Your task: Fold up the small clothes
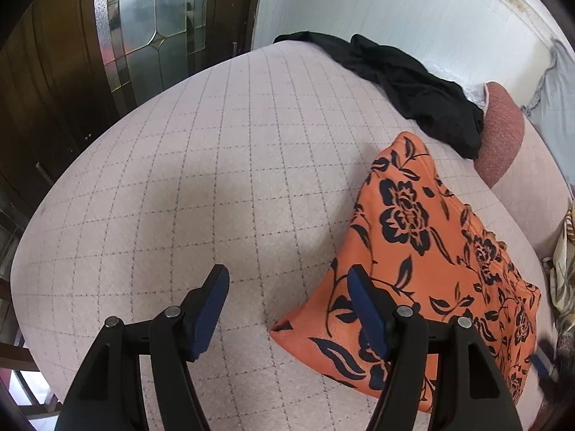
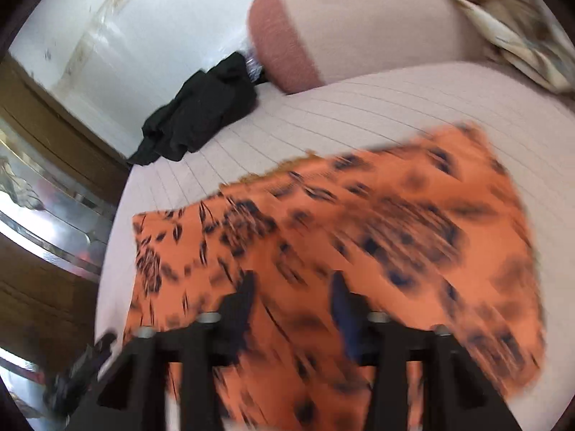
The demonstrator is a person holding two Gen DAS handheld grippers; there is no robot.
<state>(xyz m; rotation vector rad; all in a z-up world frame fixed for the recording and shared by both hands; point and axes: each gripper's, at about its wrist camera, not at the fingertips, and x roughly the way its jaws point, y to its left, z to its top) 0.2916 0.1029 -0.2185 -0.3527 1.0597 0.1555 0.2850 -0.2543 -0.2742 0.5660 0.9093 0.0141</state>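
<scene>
An orange garment with a black flower print (image 1: 424, 258) lies flat on the pale checked bed cover (image 1: 201, 179). My left gripper (image 1: 289, 287) is open and empty, hovering over the cover at the garment's left corner; its right finger is over the cloth. The right wrist view is motion-blurred. There the garment (image 2: 359, 233) spreads wide, and my right gripper (image 2: 293, 287) is open above its near part, holding nothing.
A crumpled black garment (image 1: 402, 86) (image 2: 201, 115) lies at the far edge of the bed by the white wall. A pink bolster (image 1: 499, 133) (image 2: 287, 43) and a patterned cloth (image 2: 510, 28) lie beyond. A dark wooden door with glass panes (image 1: 143, 36) stands left.
</scene>
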